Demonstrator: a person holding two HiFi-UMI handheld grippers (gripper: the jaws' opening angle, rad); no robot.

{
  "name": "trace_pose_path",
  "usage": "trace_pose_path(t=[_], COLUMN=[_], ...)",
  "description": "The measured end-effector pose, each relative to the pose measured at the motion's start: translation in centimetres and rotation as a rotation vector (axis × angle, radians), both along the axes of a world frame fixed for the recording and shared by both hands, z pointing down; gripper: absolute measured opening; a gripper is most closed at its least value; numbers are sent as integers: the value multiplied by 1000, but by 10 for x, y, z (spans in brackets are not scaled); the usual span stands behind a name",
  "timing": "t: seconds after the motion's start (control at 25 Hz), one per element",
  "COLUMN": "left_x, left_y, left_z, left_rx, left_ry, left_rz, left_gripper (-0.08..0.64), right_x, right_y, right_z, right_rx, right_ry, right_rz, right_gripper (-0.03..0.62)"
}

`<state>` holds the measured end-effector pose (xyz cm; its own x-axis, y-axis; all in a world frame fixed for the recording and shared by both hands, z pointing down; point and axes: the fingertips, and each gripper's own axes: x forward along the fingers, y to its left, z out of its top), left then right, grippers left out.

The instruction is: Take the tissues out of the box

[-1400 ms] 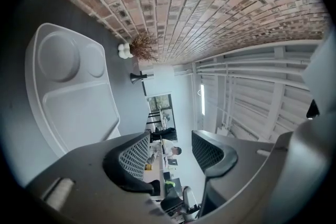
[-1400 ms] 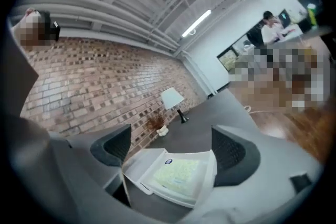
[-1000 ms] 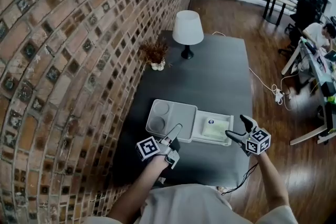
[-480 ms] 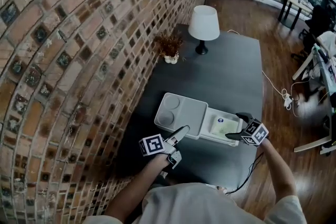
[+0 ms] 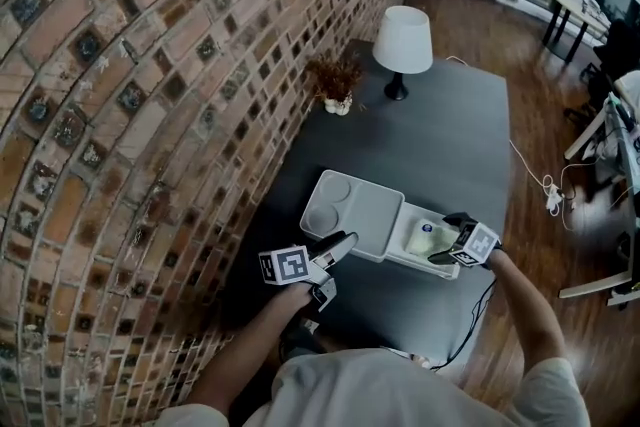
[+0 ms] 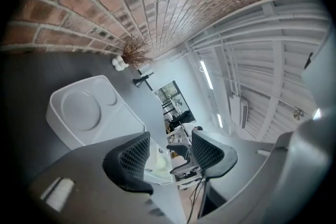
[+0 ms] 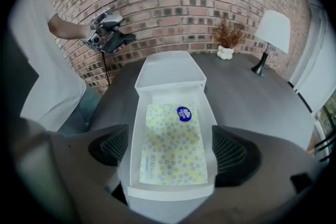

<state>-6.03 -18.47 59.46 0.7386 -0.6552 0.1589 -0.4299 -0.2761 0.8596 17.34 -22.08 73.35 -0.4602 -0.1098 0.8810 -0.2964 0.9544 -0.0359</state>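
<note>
A white box [image 5: 362,207] lies on the dark table, its drawer [image 7: 170,191] pulled out toward me. In the drawer lies a yellow dotted tissue pack [image 7: 172,144] with a blue sticker, also visible from above as the tissue pack [image 5: 425,237]. My right gripper [image 7: 170,152] is open, its jaws standing either side of the drawer's near end, over the pack. My left gripper [image 5: 343,245] hovers at the box's front left corner, shut with nothing between its jaws. The left gripper view shows the box [image 6: 84,113] from its lid end.
A white lamp [image 5: 403,40] and a small vase of dried plants [image 5: 338,80] stand at the table's far end. A brick wall [image 5: 150,115] runs along the left. A cable [image 5: 470,315] hangs off the table's near right edge.
My right gripper has moved left and down from beside the drawer's end until its jaws straddle it. The left gripper has hardly shifted.
</note>
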Motion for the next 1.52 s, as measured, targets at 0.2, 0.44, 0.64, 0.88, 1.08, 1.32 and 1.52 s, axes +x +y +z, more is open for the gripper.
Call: trace_pose_path(t=[0.2,0.44,0.64,0.88,1.08,1.32,1.52], left_x=[-14,-25,-26,-25,-22,-17,-7], left_y=[-5,-15,-20,-23,-23,-18,-20], left_z=[0,-14,-23,-27,-28,-33,-44], left_rx=[81,172,242,309,363,404,456], left_ry=[-131,-208,-296,-399,-474,-527,-552], left_rz=[22,11,28,60,85,129,153], left_gripper=[237,273,273,275,304,354,365], right_x=[-8,-22,-28,-31,-28,-23,-40], right_y=[-1,-5,-8,-7,-8,-20,-32], right_z=[19,36,51,57,53,36,-15], right_rx=[-34,-31,-33,-60,-40,25,78], right_ry=[64,130,185,199,205,172,27], right_rz=[-37,-59,-67,-65,-35,9,105], right_gripper=[506,506,505,482,477,471,471])
